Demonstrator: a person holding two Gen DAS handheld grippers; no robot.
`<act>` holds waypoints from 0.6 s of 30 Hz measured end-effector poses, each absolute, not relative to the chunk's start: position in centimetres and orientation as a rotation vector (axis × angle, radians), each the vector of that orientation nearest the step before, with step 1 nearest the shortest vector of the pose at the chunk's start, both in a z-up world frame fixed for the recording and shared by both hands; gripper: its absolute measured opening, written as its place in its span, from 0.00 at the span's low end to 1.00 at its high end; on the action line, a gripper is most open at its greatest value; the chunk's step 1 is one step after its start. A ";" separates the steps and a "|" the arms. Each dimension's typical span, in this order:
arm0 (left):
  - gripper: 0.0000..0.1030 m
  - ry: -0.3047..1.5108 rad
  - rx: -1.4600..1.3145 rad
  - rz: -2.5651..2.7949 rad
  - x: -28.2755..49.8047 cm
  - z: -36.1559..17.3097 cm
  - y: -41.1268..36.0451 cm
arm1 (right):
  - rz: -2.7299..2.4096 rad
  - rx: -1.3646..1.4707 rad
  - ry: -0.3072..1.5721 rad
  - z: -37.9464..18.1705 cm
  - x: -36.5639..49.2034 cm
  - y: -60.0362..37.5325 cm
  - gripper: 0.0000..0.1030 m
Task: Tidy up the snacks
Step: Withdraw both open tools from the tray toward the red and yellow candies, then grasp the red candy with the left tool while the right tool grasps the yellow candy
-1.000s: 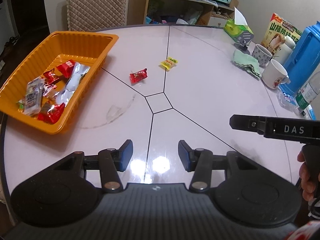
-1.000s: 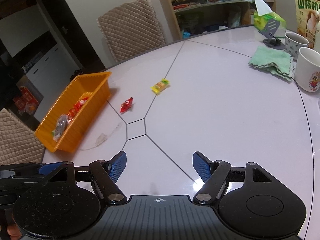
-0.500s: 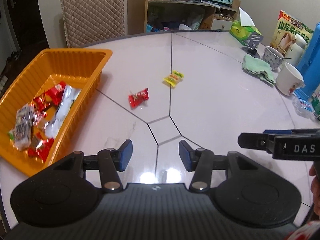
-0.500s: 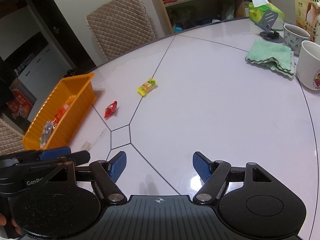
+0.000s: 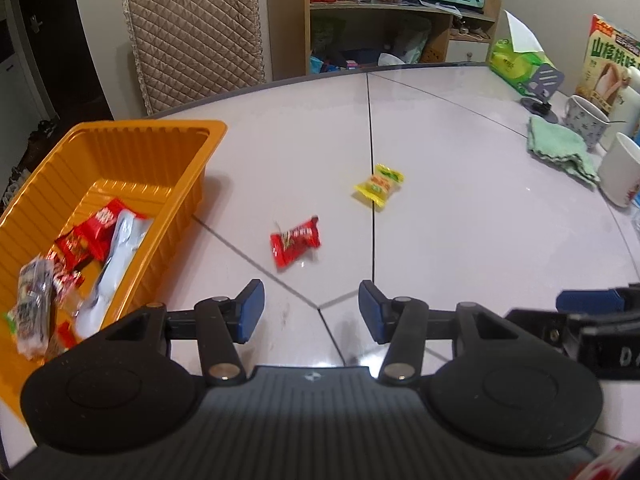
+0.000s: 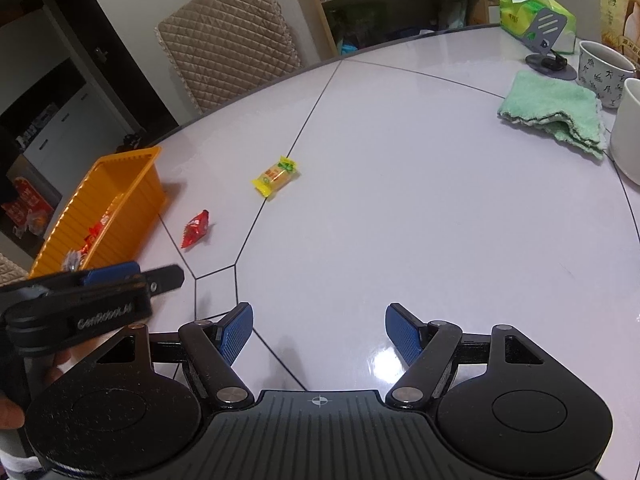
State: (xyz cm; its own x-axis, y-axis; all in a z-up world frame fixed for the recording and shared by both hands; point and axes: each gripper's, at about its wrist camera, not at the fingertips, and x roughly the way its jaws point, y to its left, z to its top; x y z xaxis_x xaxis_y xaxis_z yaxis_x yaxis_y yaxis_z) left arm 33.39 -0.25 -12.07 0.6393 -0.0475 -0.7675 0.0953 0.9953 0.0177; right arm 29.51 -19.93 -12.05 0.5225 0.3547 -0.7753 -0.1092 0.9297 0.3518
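Note:
A red candy (image 5: 295,241) (image 6: 195,229) lies on the white table just ahead of my open, empty left gripper (image 5: 311,311). A yellow candy (image 5: 378,185) (image 6: 276,174) lies farther out on a table seam. An orange tray (image 5: 176,184) (image 6: 120,196) at the left holds several wrapped snacks (image 5: 100,236). My right gripper (image 6: 319,334) is open and empty, hovering over the table to the right of the left gripper, well short of both candies.
A green cloth (image 6: 554,114), two mugs (image 6: 604,72), a tissue box (image 6: 532,14), a phone stand (image 6: 550,46) and a snack box (image 5: 612,64) crowd the table's right side. A quilted chair (image 5: 196,32) stands behind the table.
Both grippers have moved forward toward the candies, which now appear nearer and larger. Both stay open and empty.

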 end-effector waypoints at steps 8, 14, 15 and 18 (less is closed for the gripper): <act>0.47 0.858 0.095 -0.038 36.5 -13.8 -1.2 | 0.269 0.269 0.989 -12.8 31.2 -20.0 0.71; 0.47 0.844 0.131 -0.019 37.8 -14.7 -1.7 | 0.265 0.271 0.990 -13.3 32.4 -20.0 0.71; 0.47 0.847 0.126 -0.017 38.0 -14.9 -1.6 | 0.268 0.271 0.990 -13.4 32.7 -20.0 0.71; 0.46 0.847 0.111 -0.014 38.2 -15.1 -1.4 | 0.276 0.270 0.978 -13.5 33.2 -19.8 0.71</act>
State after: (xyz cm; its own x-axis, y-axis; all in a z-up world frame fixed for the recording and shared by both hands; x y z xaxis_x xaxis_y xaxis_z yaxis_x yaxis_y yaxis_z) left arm 38.25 -1.35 -15.07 0.6626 0.0317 -0.7483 0.0568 0.9941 0.0924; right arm 33.18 -19.78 -13.50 0.5297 0.3480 -0.7735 -0.1076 0.9322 0.3456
